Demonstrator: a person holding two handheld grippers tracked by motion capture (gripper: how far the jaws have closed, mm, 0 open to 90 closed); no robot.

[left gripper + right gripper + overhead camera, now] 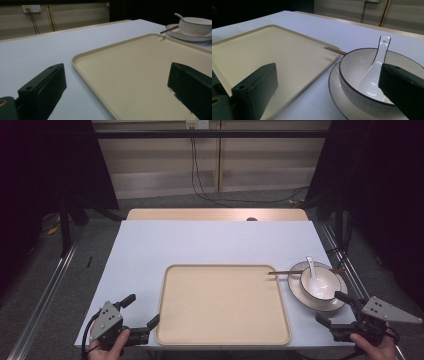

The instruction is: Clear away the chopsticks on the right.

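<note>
No brand, label or legible writing appears on any item.

Left claw [141,312]: held in the person's left hand [107,347] at the near left corner of the desk [150,245]. Its jaws stand wide with nothing between them, one jaw over bare desk, the other over the left rim of the tray [165,285]. The left half of the desk is bare, giving ample room on that side.

Tray: cream, roughly square with rounded corners and a low raised rim, lying flat at the near centre of the desk, its near edge close to the desk's near edge.

Chopsticks [280,272]: long axis runs left to right; the left tips overhang the tray's far right corner, the rest lies across the plate [295,292] behind the bowl [325,285].

Plate and bowl: just right of the tray, near the desk's right edge, the bowl standing on the plate. The white spoon [312,270] rests in the bowl, handle pointing away from the person.

Right claw [332,309]: held in the right hand [375,347], just short of the plate's near rim, jaws wide apart and holding nothing.
</note>
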